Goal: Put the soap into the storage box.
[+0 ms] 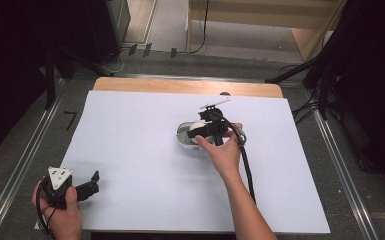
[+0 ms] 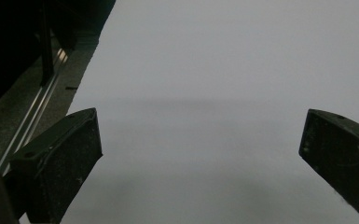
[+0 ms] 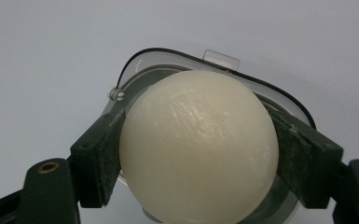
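The table (image 1: 130,150) takes up most of the room in front of the person, one broad white sheet over a wooden top whose far edge peeks out. On it sits one clear container (image 1: 184,136), rounded at its corners and set a little right of the middle. In the right gripper view the container (image 3: 135,70) shows a clear rim with a dark seal line and a small tab at its far side.

There are two grippers and one ball. The right gripper (image 1: 211,131) is held over the container, its jaws closed on the cream ball (image 1: 197,127). From above the ball is only a pale patch half hidden by the black tool. The right gripper view gives it plainly: the ball (image 3: 198,147) is smooth and round, pinched at its left and right sides by the right gripper (image 3: 198,154), both pads pressed against it, with the container's rim curving behind and under it. Whether the ball rests on the container's floor I cannot tell.

The left gripper (image 1: 87,186) rests at the near left corner of the table, well apart from the container. In its own view the left gripper (image 2: 200,149) stands with its jaws wide and bare white sheet between them.
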Tool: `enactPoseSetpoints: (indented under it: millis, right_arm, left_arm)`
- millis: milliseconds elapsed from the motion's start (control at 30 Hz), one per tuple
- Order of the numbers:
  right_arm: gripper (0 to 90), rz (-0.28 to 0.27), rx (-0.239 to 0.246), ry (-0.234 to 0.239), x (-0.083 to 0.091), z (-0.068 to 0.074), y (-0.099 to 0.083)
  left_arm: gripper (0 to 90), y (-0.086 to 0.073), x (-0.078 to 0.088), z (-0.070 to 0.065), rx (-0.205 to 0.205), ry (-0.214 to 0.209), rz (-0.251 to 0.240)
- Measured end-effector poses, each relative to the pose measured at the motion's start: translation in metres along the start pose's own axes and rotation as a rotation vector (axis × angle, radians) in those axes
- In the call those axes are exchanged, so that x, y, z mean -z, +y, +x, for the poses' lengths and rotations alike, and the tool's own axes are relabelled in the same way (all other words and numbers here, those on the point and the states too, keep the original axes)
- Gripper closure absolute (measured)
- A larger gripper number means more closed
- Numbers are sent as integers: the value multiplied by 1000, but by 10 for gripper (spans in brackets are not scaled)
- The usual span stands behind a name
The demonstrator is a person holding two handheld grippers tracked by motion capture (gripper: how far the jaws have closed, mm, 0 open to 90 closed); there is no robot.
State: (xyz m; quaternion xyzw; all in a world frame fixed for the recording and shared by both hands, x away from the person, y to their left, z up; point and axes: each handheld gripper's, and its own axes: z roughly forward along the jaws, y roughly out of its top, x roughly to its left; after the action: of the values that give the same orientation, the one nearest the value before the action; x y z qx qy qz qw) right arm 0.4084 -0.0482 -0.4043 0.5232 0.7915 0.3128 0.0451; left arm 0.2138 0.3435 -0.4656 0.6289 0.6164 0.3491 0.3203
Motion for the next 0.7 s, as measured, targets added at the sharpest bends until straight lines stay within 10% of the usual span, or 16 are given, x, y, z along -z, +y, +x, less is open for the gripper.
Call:
enactPoseSetpoints:
  millis: [700]
  right_arm:
    - [241, 34, -11, -8, -18, -3, 0]
  left_arm:
    - [0, 0, -1, 0, 2, -1, 3]
